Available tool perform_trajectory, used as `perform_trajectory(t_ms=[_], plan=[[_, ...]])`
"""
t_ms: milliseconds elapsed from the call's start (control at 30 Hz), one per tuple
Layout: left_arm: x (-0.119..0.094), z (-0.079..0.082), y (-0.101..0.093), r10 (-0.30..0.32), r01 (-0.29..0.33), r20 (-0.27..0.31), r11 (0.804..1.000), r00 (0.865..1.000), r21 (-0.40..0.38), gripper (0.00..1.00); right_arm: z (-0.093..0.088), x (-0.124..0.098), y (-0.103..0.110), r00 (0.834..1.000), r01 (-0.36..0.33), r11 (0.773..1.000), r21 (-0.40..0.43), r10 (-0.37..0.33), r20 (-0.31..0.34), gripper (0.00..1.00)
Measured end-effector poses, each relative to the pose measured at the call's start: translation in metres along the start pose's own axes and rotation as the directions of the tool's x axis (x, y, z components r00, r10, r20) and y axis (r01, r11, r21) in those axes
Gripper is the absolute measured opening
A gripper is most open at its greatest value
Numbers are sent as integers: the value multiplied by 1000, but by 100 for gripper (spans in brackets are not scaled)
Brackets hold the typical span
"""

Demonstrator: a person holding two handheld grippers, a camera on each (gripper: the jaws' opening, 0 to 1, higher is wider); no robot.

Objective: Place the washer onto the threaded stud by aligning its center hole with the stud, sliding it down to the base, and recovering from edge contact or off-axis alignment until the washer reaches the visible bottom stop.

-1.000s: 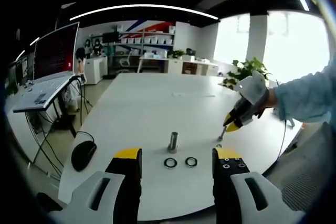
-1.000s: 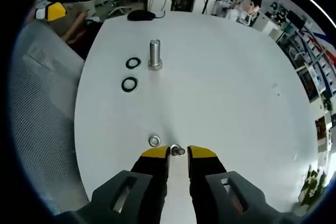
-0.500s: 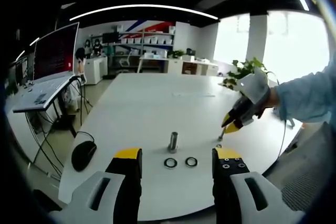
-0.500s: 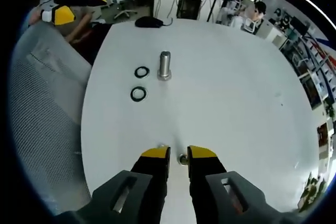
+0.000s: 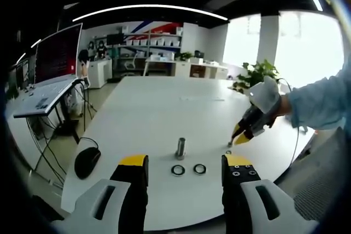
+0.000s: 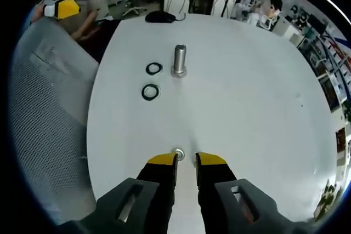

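Note:
The threaded stud (image 6: 179,60) stands upright on the white table (image 6: 247,97), far ahead of my right gripper (image 6: 186,160). That gripper is low over the table, jaws a narrow gap apart. A small silver washer (image 6: 178,154) lies on the table at its tips, against the left finger (image 6: 163,160), with nothing clamped. In the left gripper view the stud (image 5: 180,148) is ahead of my wide-open left gripper (image 5: 185,161). The right gripper (image 5: 240,137) comes in from the right, tips near the table.
Two black rings (image 6: 154,68) (image 6: 149,91) lie left of the stud, also seen as rings (image 5: 177,170) (image 5: 199,169). A black mouse (image 5: 86,161) sits near the table's left edge. A person's sleeve (image 5: 321,105) shows at right. A mesh chair (image 6: 49,113) flanks the table.
The right gripper rose slightly half a second ago and has come back down toward the table. The washer now sits at its left fingertip. The left gripper has held still.

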State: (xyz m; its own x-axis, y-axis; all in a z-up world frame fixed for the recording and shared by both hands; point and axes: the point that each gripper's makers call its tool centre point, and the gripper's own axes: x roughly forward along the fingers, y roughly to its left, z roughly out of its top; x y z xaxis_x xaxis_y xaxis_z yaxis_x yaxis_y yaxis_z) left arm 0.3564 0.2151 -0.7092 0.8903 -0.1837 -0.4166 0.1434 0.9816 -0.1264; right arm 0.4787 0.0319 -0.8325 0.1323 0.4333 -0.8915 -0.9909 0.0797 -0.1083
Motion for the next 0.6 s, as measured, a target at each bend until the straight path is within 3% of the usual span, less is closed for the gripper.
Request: perform_trajectory(t_ms=[600], plan=[[1,-2,0,-2,2,-14,1000,1000,0,52,-16,17,11,998,-42,999,12,42,-46,15]])
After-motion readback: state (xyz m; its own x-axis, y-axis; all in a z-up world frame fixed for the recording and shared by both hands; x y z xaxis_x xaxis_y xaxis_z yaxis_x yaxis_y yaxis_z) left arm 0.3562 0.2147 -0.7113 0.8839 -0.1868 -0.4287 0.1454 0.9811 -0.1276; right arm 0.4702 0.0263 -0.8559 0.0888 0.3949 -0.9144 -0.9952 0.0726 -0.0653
